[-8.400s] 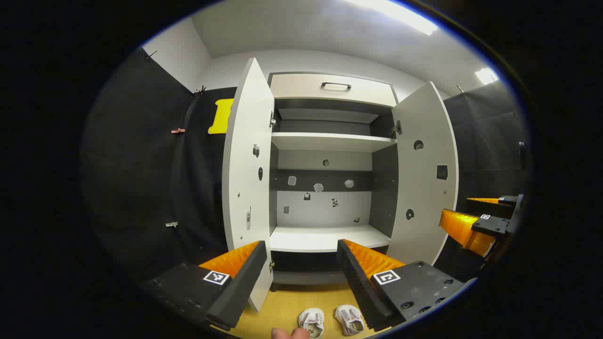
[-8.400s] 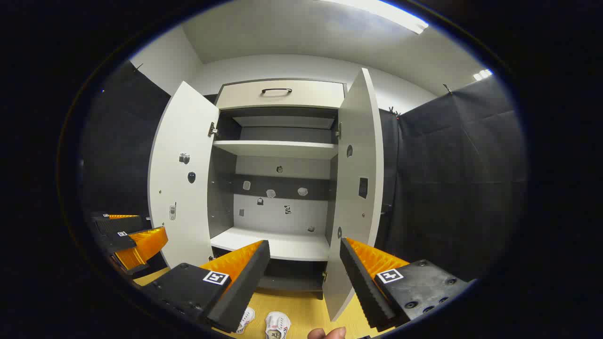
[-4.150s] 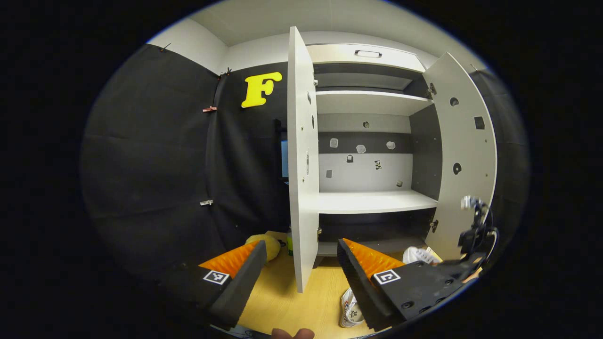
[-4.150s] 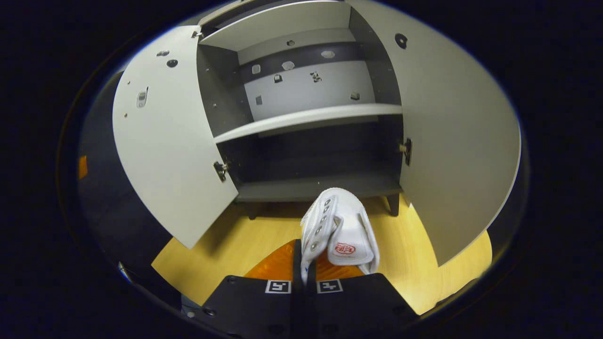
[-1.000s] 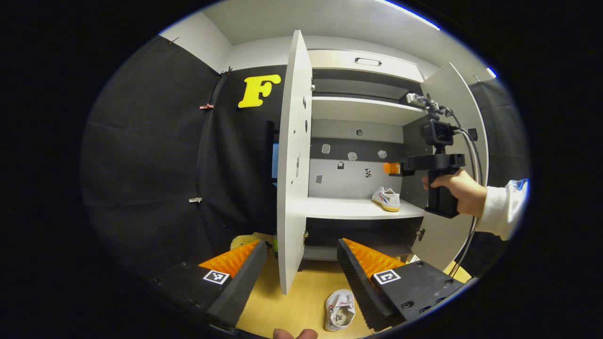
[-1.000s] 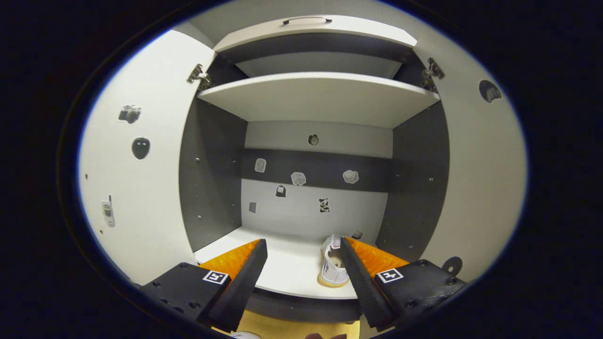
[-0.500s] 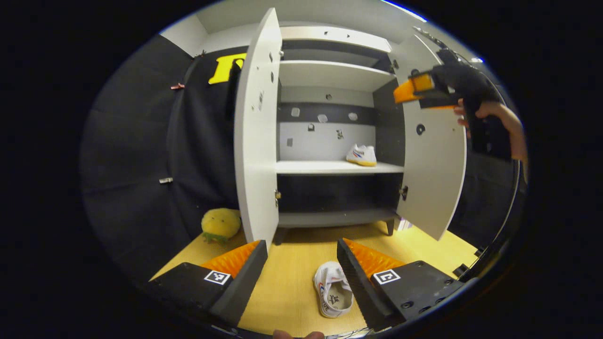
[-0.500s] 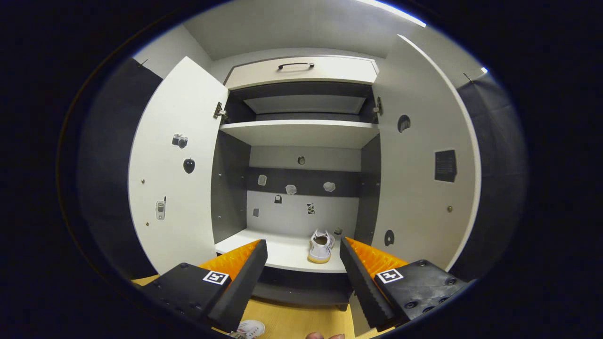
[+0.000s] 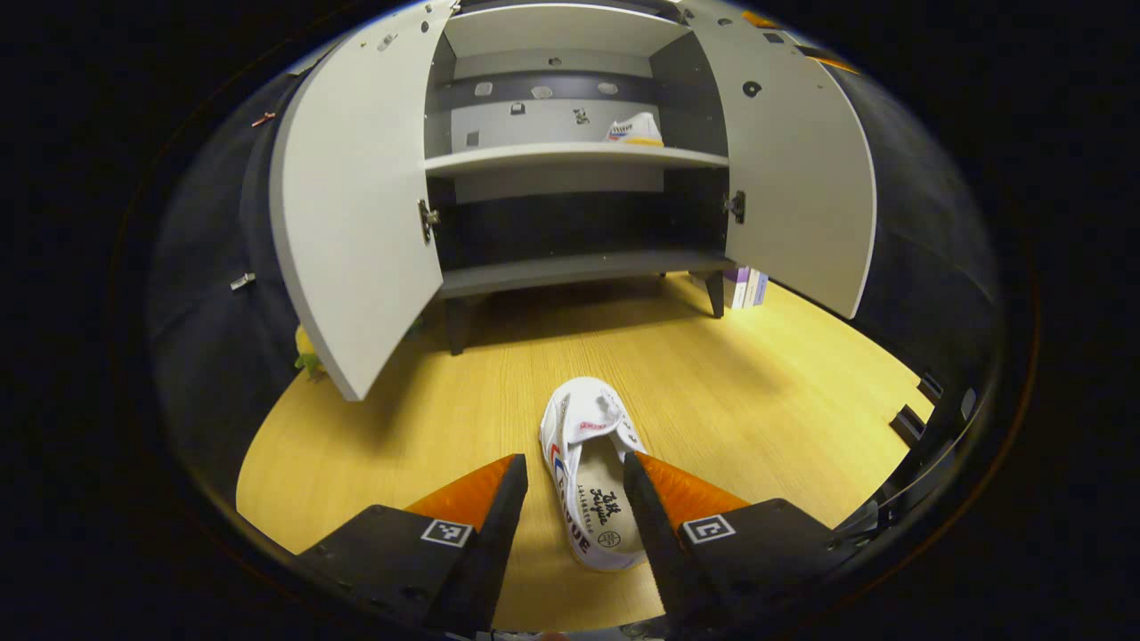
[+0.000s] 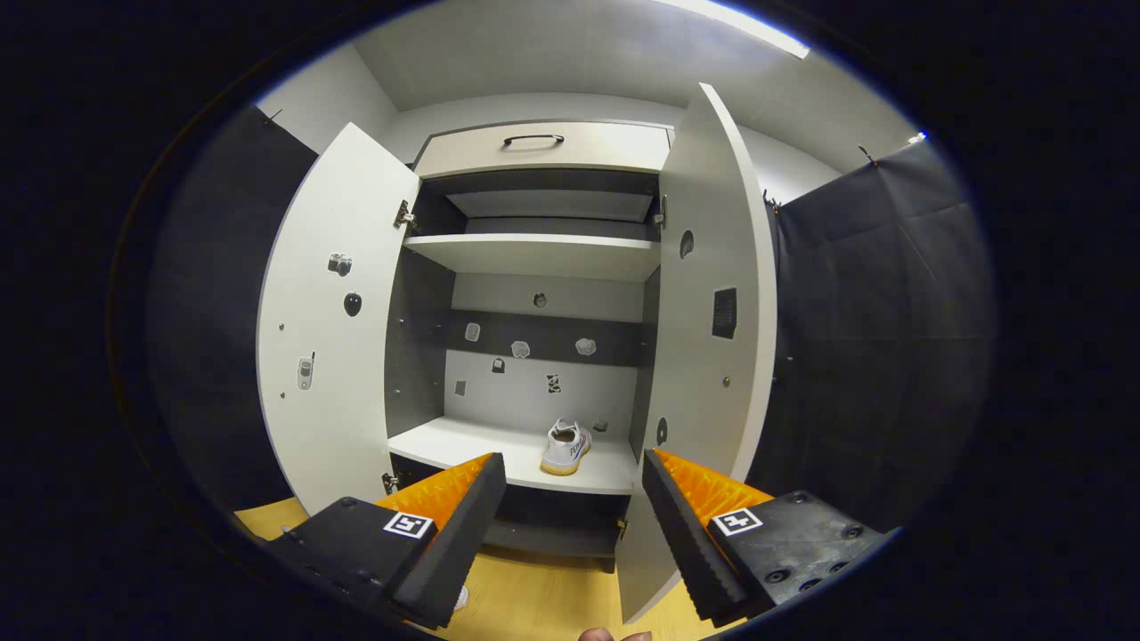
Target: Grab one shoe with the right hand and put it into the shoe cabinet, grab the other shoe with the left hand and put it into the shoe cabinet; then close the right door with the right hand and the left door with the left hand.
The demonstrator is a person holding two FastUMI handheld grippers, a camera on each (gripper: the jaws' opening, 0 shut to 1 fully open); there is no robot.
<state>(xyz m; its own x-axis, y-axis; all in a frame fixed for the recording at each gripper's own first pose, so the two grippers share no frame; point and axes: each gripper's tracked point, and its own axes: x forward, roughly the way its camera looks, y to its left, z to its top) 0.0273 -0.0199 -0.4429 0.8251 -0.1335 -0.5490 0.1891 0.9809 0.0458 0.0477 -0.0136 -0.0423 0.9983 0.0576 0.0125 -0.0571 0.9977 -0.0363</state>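
A: Left gripper view: the second shoe (image 9: 590,481) lies on the wooden floor (image 9: 766,392), its heel end between the fingers of the left tongs (image 9: 574,499). The tongs are spread and no finger can be seen pressing the shoe. Which way does it lie?

B: Its long axis runs nearly straight ahead of the tongs, toe toward the shoe cabinet (image 9: 570,151), leaning a little to the left. The open collar faces up at the near end, and the fingers stand on either side of it. The left tongs are plainly the nearer pair. The likely next move is to close across the heel walls; I judge the canvas soft, so the sides may fold under the pinch.

A: And the first shoe?

B: First shoe (image 9: 634,130): on the cabinet's middle shelf (image 9: 534,158), toward its right end. In the right gripper view the same shoe (image 10: 566,448) sits there heel-outward, well apart from the right tongs (image 10: 574,499), which are spread and hold nothing.

A: Doors?

B: Left door (image 9: 356,223) and right door (image 9: 797,187) both stand wide open, so the way to the shelf is free. By my reading one shoe is stowed, one is about to be gripped, and both doors are not yet closed.
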